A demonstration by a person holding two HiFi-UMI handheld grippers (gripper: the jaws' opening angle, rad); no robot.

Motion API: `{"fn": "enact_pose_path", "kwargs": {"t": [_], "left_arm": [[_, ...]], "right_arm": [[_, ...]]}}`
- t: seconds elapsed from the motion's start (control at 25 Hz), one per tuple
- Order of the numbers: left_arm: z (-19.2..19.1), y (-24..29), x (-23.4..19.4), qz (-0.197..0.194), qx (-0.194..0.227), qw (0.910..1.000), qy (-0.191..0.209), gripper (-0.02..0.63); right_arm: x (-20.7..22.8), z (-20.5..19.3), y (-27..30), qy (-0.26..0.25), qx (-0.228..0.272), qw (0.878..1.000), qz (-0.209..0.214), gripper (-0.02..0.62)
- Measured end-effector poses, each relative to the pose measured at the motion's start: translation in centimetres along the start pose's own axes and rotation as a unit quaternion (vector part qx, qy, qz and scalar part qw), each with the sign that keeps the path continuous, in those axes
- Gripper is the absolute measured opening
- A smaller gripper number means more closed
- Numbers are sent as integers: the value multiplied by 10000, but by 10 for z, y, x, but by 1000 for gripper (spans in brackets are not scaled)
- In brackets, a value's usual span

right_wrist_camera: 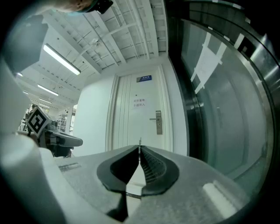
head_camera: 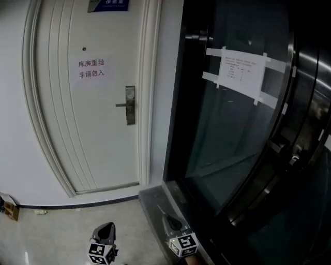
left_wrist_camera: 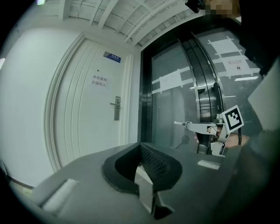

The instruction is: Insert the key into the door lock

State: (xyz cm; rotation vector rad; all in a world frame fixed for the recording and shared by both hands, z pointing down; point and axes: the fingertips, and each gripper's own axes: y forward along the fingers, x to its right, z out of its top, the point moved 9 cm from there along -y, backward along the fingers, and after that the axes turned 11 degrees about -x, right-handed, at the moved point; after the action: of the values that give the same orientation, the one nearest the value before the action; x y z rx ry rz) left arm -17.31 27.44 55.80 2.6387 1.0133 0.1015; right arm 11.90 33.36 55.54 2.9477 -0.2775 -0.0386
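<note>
Right hand-held gripper (right_wrist_camera: pixel 139 151) is level and aimed at the far wall, jaws clamped tight on the key (right_wrist_camera: pixel 140 142). From its own view the key is just a thin sliver poking out past the tips, while the left gripper view catches it side-on, sticking out in front of the glass. The key is well apart from the lock. The lock plate (head_camera: pixel 130 111) sits far off on the right edge of the white door (head_camera: pixel 103 134), with the lever handle (head_camera: pixel 122 105) pointing left from it, and from the right gripper's view the plate sits up and to the right of the key's tip. Left hand-held gripper (left_wrist_camera: pixel 141 146) is beside it on the left, low over the pale floor (head_camera: pixel 57 233), jaws closed together with nothing between them. On the door there's a paper notice (head_camera: pixel 91 68) above and left of the handle, and a blue nameplate (head_camera: pixel 109 4) at the top edge. To the right of the door stands a dark glass panel (head_camera: pixel 227 145) with a sheet of paper (head_camera: pixel 240 72) taped across it. Both grippers are near the camera, down at the bottom of the head view.
</note>
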Motion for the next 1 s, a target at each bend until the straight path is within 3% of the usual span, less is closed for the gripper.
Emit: {"fn": "enact_pose_path", "kwargs": {"t": [0.4,1.0], "left_arm": [[-5,18,-2,53,-27,10000,-9,2],[4,58,-11,34,-94,9999,27,2]], "right_arm": [[10,5,5,15,94,10000,-5,11],[43,2,31,-20,-166,9998,-118,11]]}}
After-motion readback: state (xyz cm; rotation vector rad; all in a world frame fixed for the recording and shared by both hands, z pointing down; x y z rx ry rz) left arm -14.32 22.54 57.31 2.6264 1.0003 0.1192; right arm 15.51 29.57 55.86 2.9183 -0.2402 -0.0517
